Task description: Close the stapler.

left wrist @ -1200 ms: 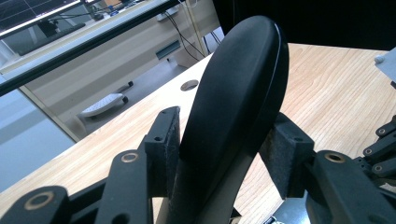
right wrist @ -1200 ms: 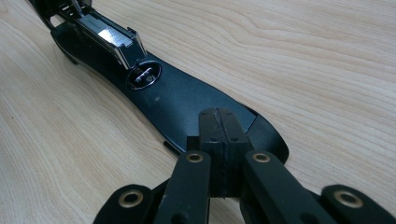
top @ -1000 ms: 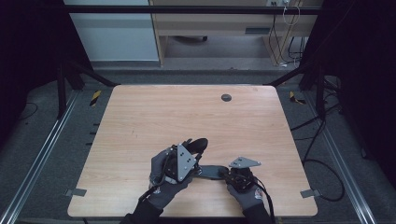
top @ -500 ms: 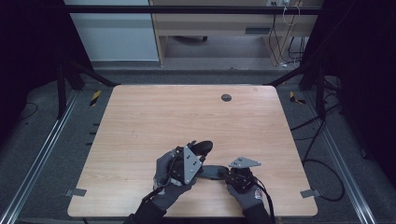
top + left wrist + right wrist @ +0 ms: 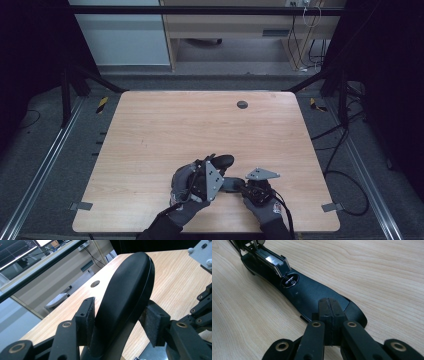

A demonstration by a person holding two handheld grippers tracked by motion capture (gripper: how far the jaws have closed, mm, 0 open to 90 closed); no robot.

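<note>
Grey gloves, dark sleeves; each black tool (image 5: pixel 227 172) carries a grey three-cornered plate.

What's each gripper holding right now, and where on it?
Left gripper clamps the black stapler's raised top arm across its sides. Right gripper, jaws shut, grips nothing; its tips rest on the rounded end of the base.

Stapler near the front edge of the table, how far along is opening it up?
Done: the stapler's top arm is swung up off its base, and the metal staple channel is exposed. In hand: the left tongs clamp the raised arm while the shut right tongs press their tips on the base's end, pinning it to the table. Left, probably: folding it fully open or loading it.
</note>
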